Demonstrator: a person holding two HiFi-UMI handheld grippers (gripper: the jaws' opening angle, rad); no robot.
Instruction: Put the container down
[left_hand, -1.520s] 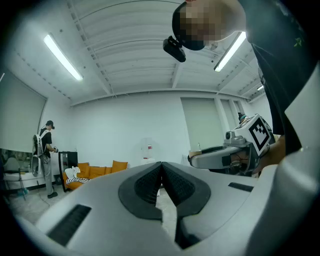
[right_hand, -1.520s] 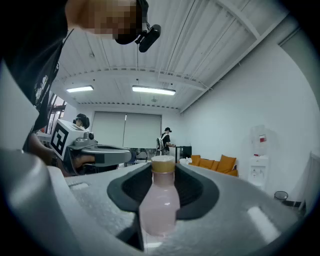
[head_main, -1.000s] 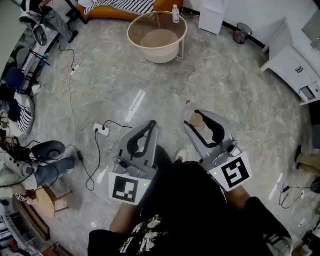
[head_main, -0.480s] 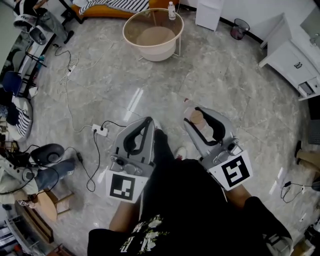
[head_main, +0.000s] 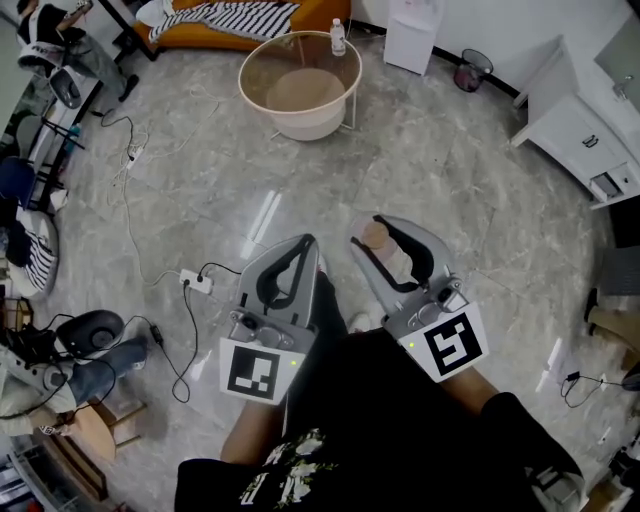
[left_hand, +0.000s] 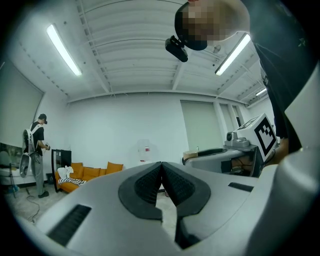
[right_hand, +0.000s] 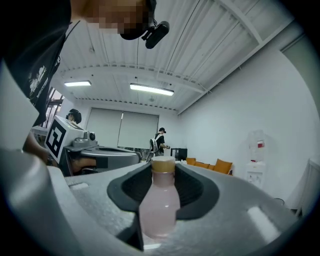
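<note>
Carrying is the step in hand, as I judge it: the put-down is not yet done. The right gripper (head_main: 383, 232) is gripping the container, a pink bottle (right_hand: 159, 202) w/ a tan cap. Its dark pads are pressing on both sides of the body, and the bottle is standing upright btw the jaws in the right gripper view. In the head view it is sitting in front of the person's body, high above the grey marble floor (head_main: 470, 190) and touching no surface.

The left gripper (left_hand: 161, 167) is closed. Its two pads are meeting at the tips, w/ nothing btw them. It is pointing forward just beside the right one and, I think, is taking no part in the job.

Approx. straight ahead, well apart from both grippers, a round table (head_main: 243, 82) is standing, w/ a small bottle (head_main: 338, 38) on its far edge. This is probably the place for the container, but I cannot tell for sure; the floor is also possible.

The next move is asking for this: bring the right gripper over a free flat spot, lower it until the bottle's base is resting fully, and only then open the jaws. The bottle is tall and narrow, so a tilted release is risking a tip-over. A power strip (head_main: 193, 283) w/ cables is lying on the floor at the left, so it is better to avoid that side.
</note>
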